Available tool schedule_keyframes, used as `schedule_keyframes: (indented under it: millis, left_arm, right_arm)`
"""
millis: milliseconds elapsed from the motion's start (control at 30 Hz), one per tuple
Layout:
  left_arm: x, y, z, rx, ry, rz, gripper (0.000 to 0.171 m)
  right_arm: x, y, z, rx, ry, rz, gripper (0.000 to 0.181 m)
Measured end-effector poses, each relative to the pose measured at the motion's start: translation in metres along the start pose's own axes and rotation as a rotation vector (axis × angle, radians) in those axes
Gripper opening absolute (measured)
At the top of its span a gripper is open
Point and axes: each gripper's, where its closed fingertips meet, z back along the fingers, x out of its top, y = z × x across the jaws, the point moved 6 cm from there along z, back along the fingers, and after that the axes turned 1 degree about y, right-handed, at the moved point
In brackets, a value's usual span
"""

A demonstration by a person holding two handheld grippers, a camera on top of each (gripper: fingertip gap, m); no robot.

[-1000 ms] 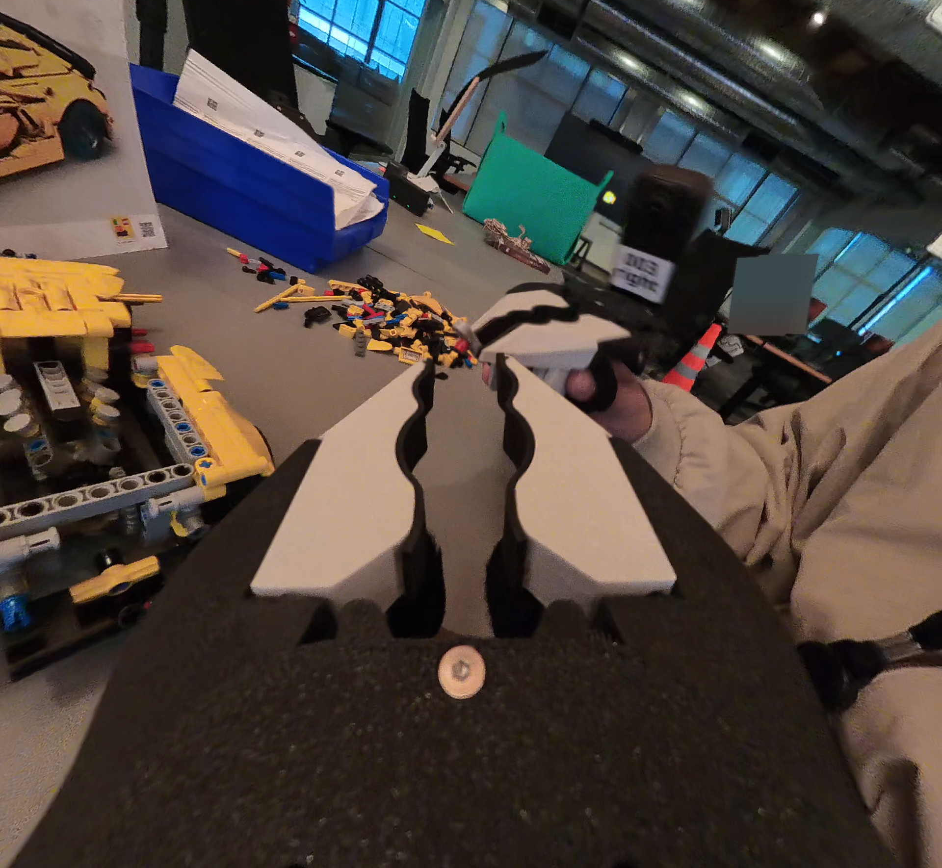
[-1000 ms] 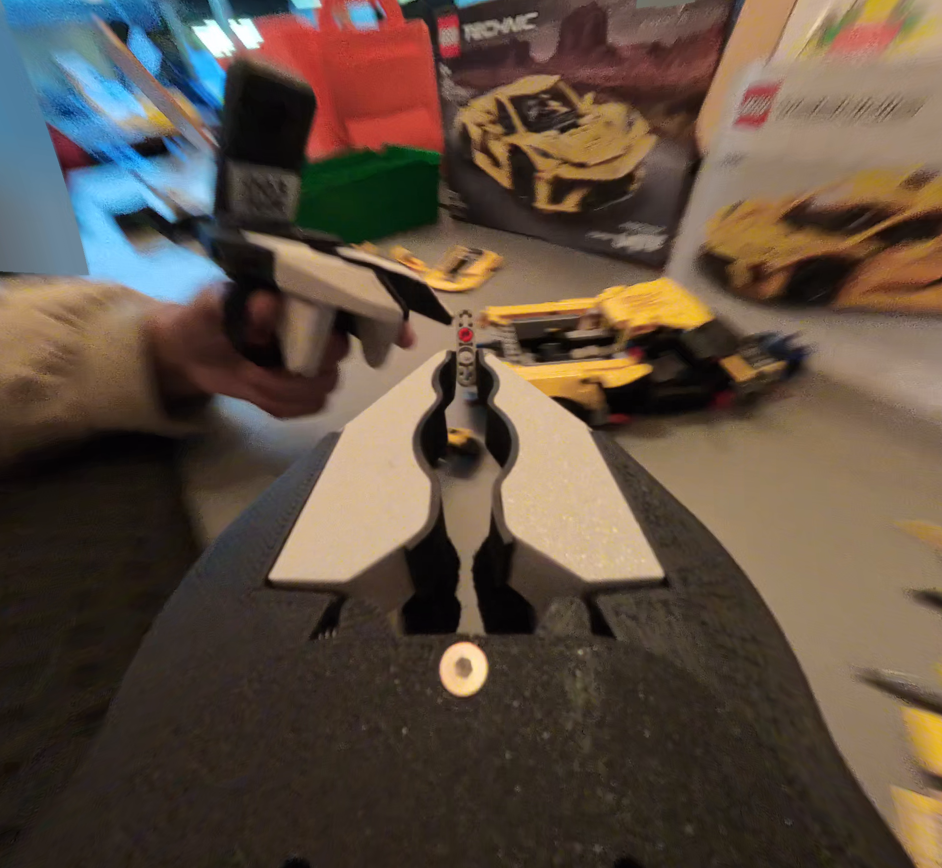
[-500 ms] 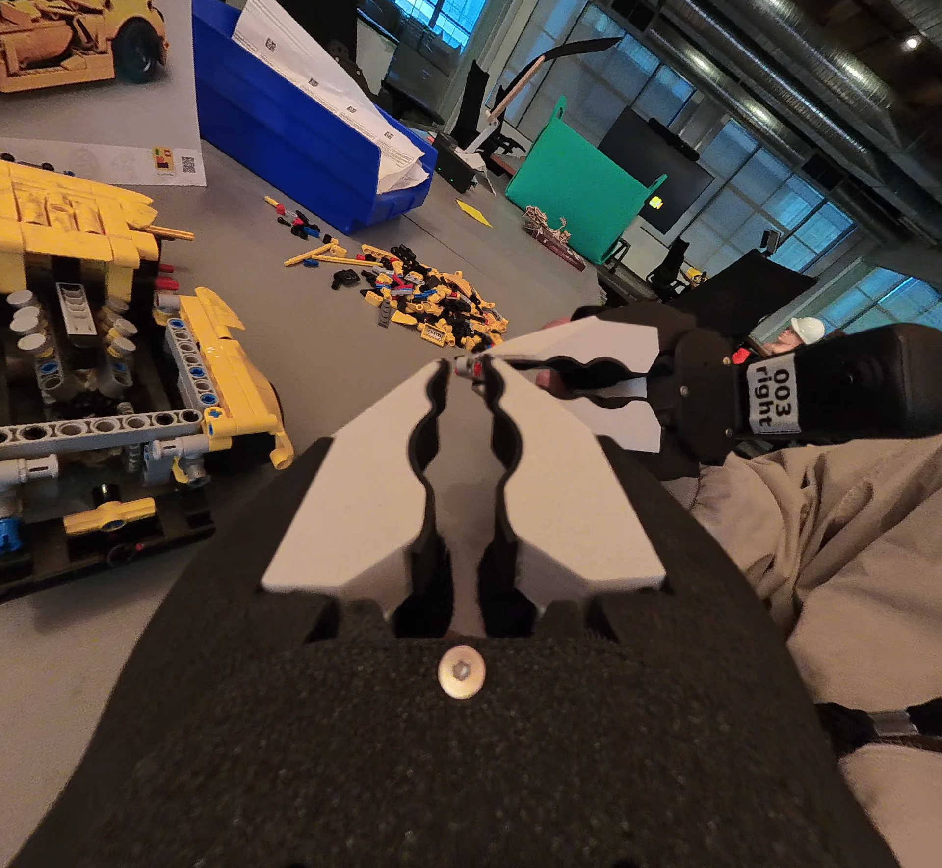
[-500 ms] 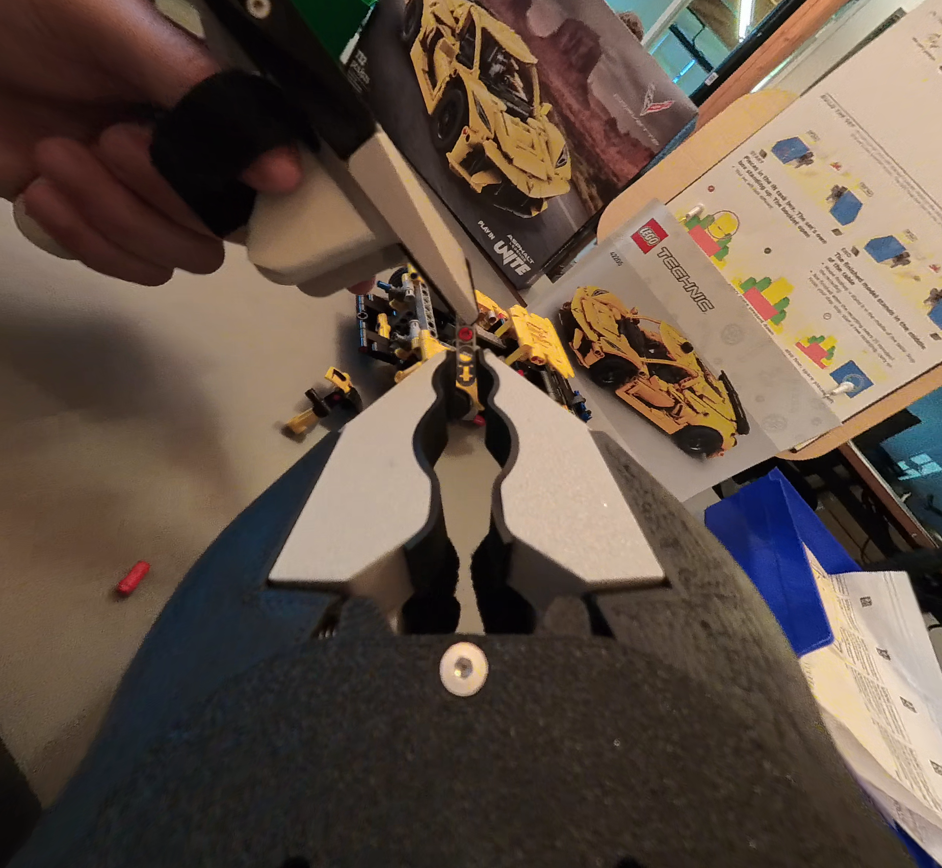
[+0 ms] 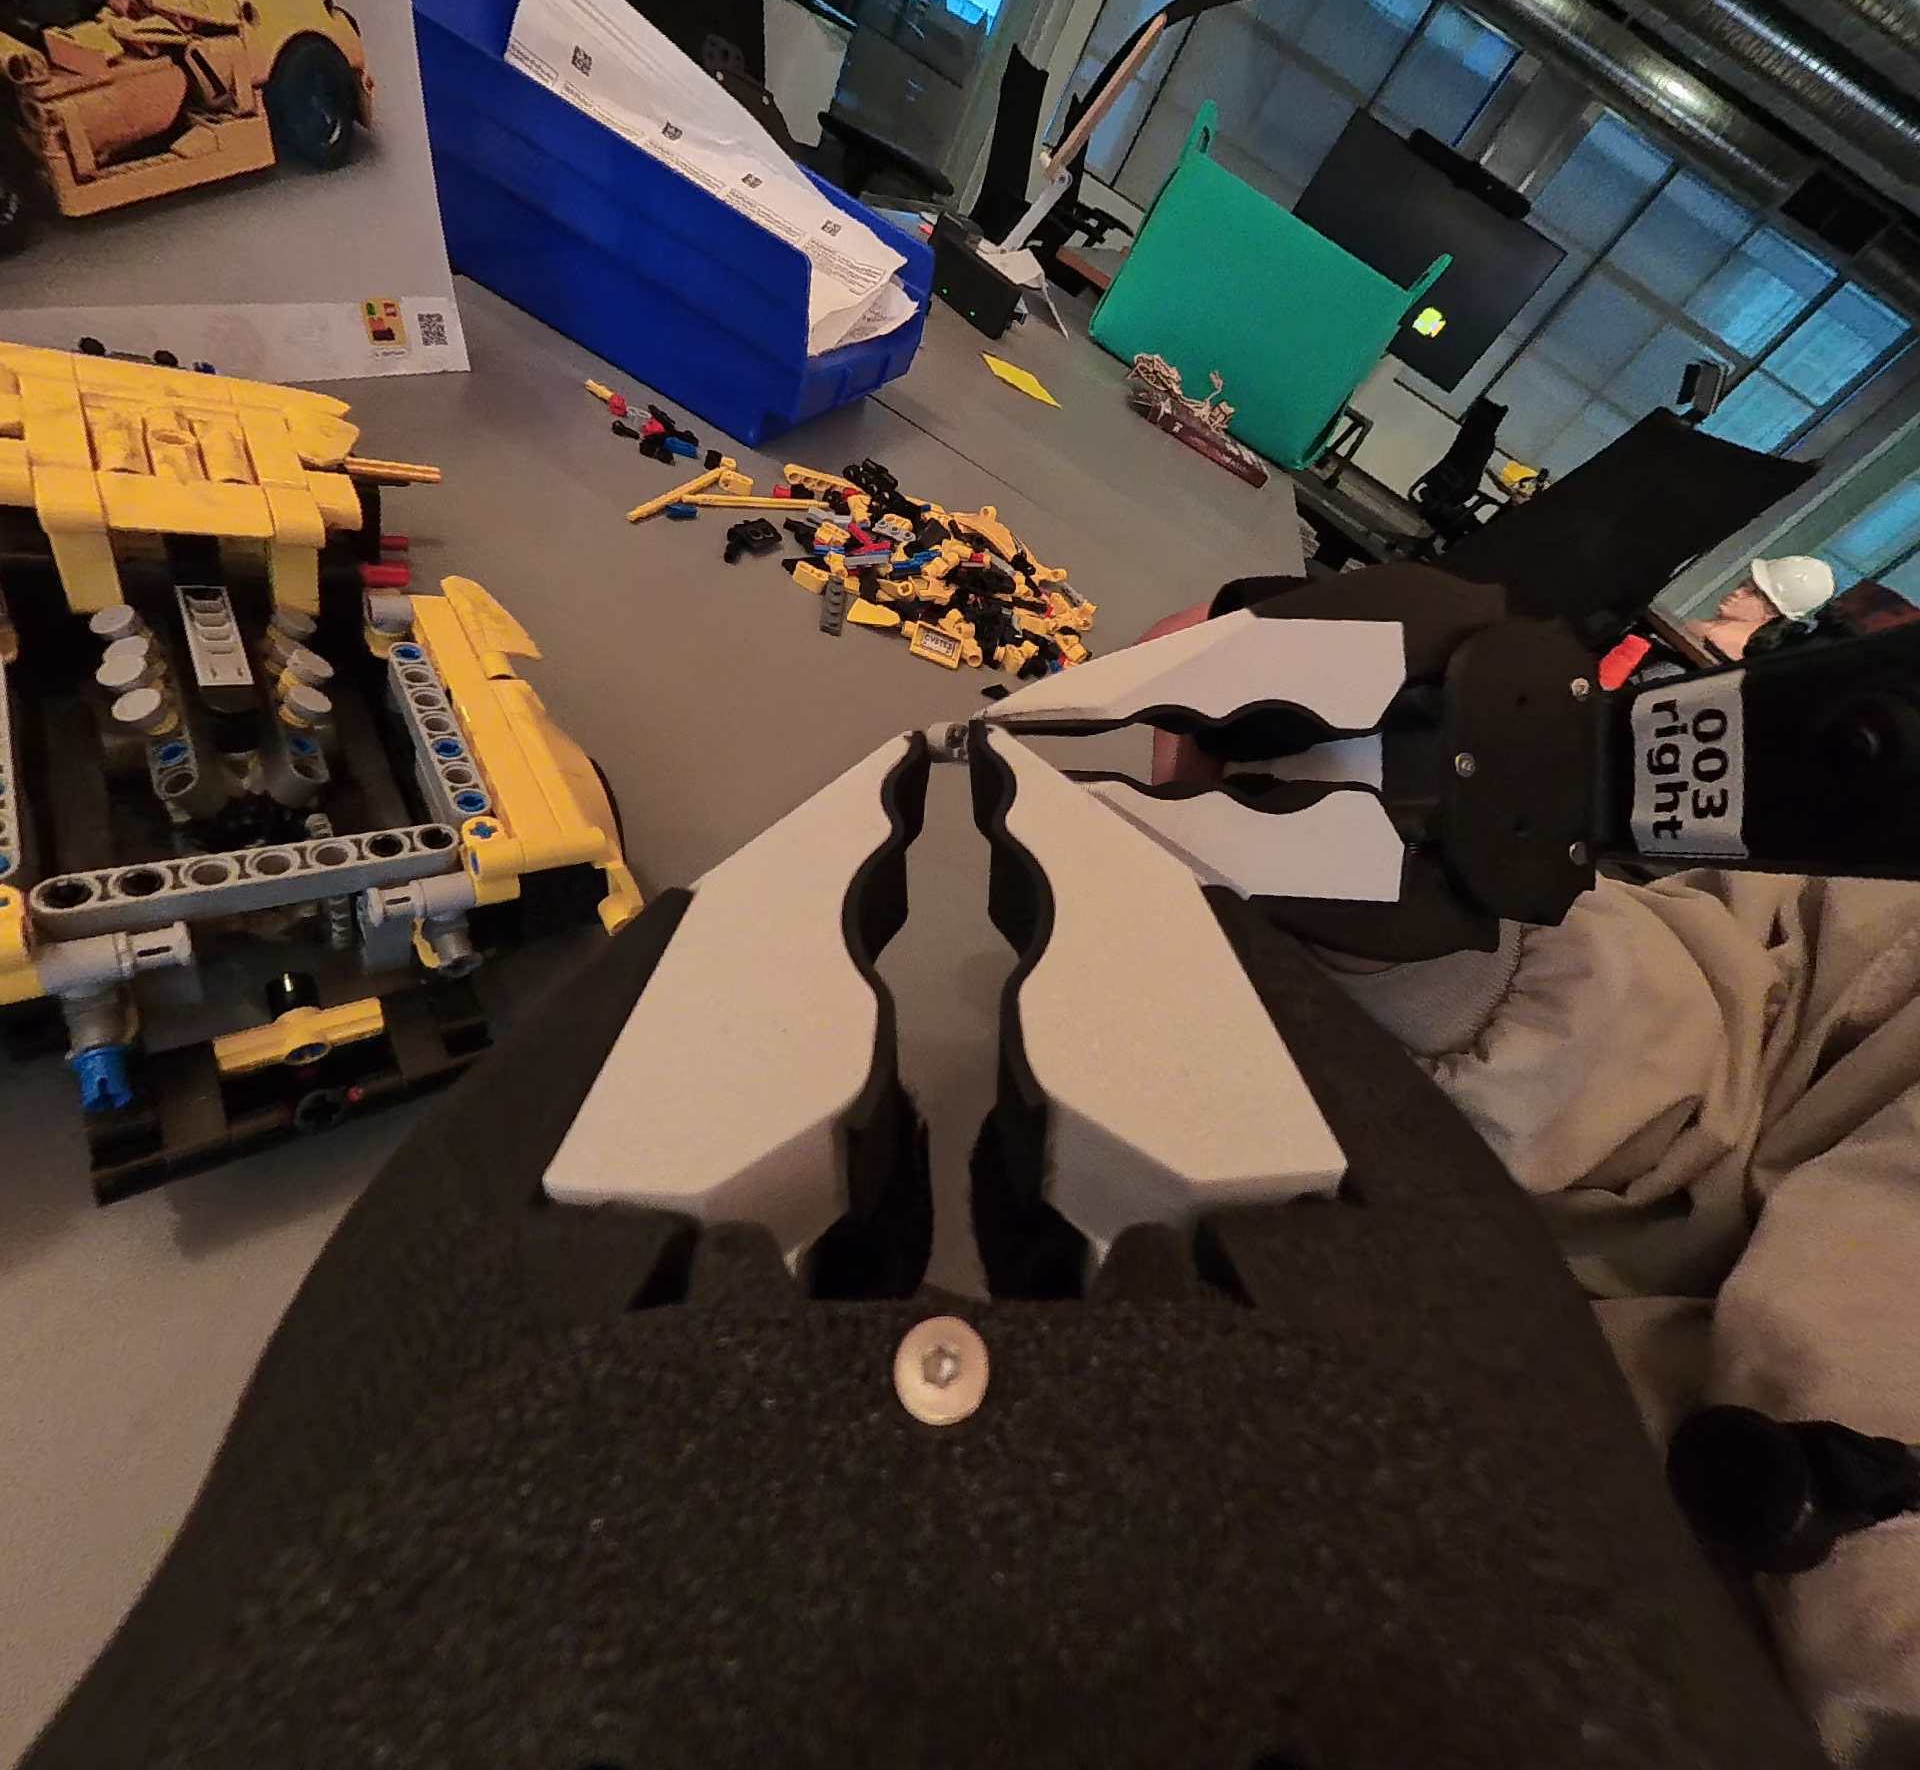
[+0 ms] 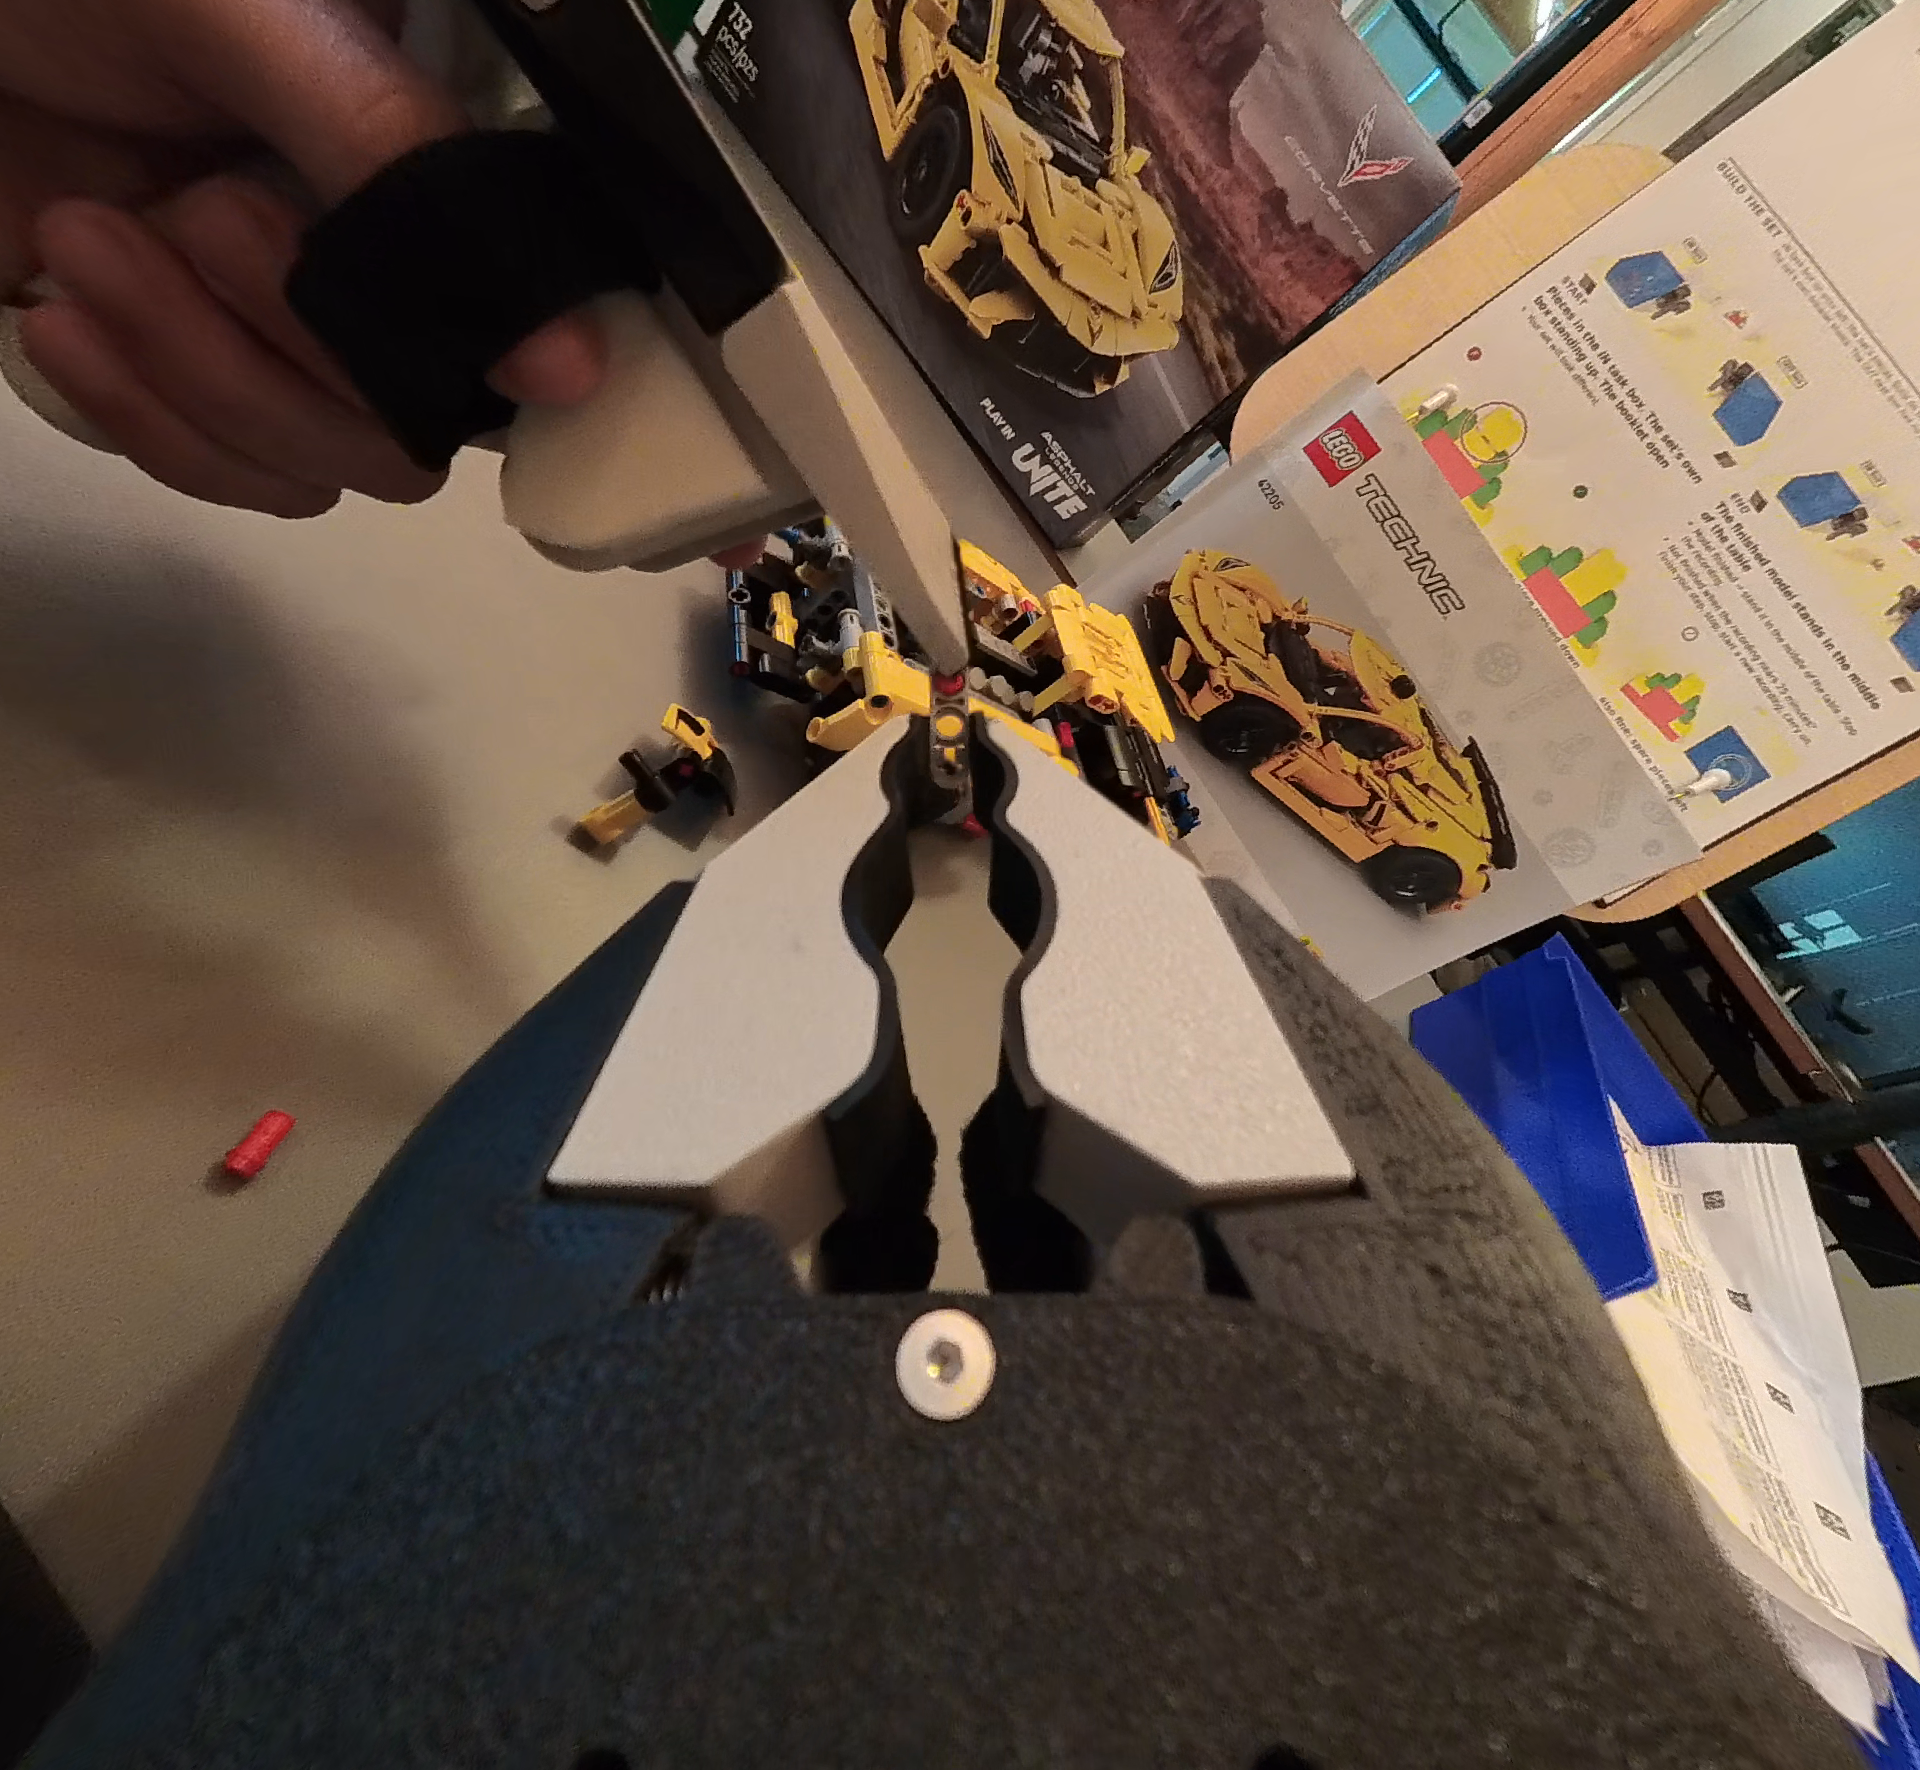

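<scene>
My right gripper (image 6: 948,756) is shut on a small grey beam (image 6: 948,733) with red pins and a yellow part, held above the table. My left gripper (image 5: 945,744) meets it tip to tip. Its jaws are nearly closed around the beam's end (image 5: 948,740). In the right wrist view the left gripper (image 6: 943,655) comes down from the upper left onto the top red pin (image 6: 943,681). In the left wrist view the right gripper (image 5: 987,721) reaches in from the right.
A partly built yellow car model (image 5: 208,733) stands left on the grey table (image 5: 675,660). A pile of loose pieces (image 5: 935,577), a blue bin with papers (image 5: 644,245), a small yellow-black subassembly (image 6: 665,775), a loose red pin (image 6: 258,1141) and the set's box (image 6: 1039,110) are around. Less than 4 cm separates the two grippers' tips.
The two grippers have come together tip to tip. The right gripper has swung in from the right with the grey beam, and the left gripper's jaws have narrowed onto its end.
</scene>
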Motion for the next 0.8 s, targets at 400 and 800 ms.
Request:
schedule_keyframes:
  millis: [400, 800]
  left_arm:
    - [-0.001, -0.017, -0.002, 0.189, -0.006, -0.431, 0.007]
    - [-0.007, -0.02, -0.001, 0.167, 0.072, -0.634, 0.002]
  right_arm:
    - [0.006, -0.001, 0.006, -0.008, 0.038, -0.035, 0.005]
    - [-0.005, 0.002, -0.003, 0.171, 0.017, -0.312, 0.006]
